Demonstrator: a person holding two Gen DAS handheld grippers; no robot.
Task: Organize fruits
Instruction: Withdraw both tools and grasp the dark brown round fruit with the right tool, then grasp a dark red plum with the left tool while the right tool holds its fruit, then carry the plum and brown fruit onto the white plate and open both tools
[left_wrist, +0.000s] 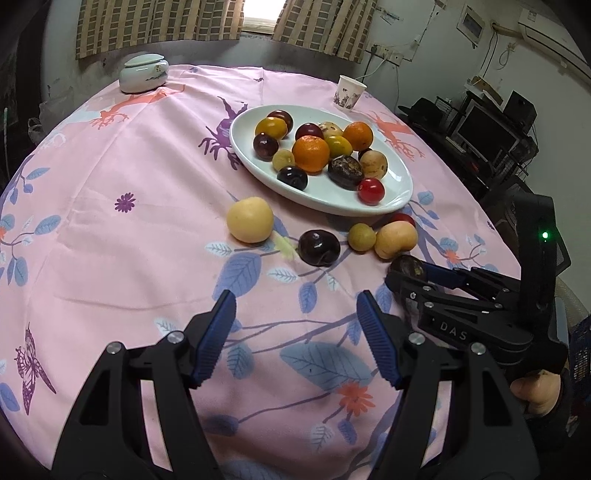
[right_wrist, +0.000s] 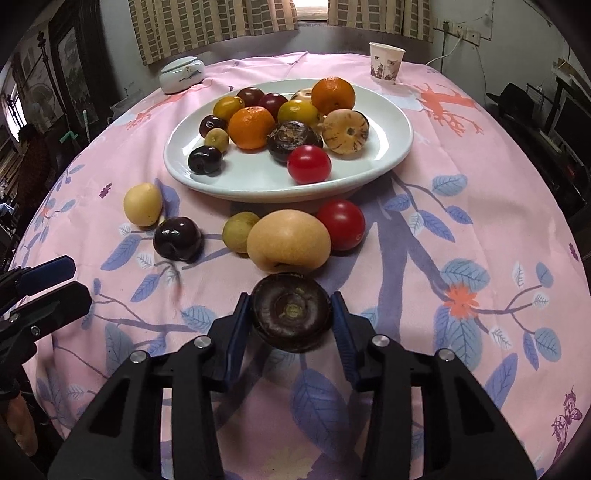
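Right gripper (right_wrist: 291, 314) clamps a dark water chestnut (right_wrist: 291, 312) low over the table (right_wrist: 480, 229), just before a pale pear (right_wrist: 288, 240). Left gripper (left_wrist: 295, 332) hangs open, empty. White plate (right_wrist: 388, 147) holds most fruit.

Red tomato (left_wrist: 405, 218) on the cloth was mostly hidden behind the tan pear-like fruit (left_wrist: 396, 239) in the left wrist view. Dark water chestnut (left_wrist: 408, 266) was largely covered by the right gripper (left_wrist: 402, 275). One dark fruit (left_wrist: 364, 152) on the white plate (left_wrist: 400, 181) sat behind others; kind unclear. Left gripper (right_wrist: 51, 284) was cut off at the frame's left edge.
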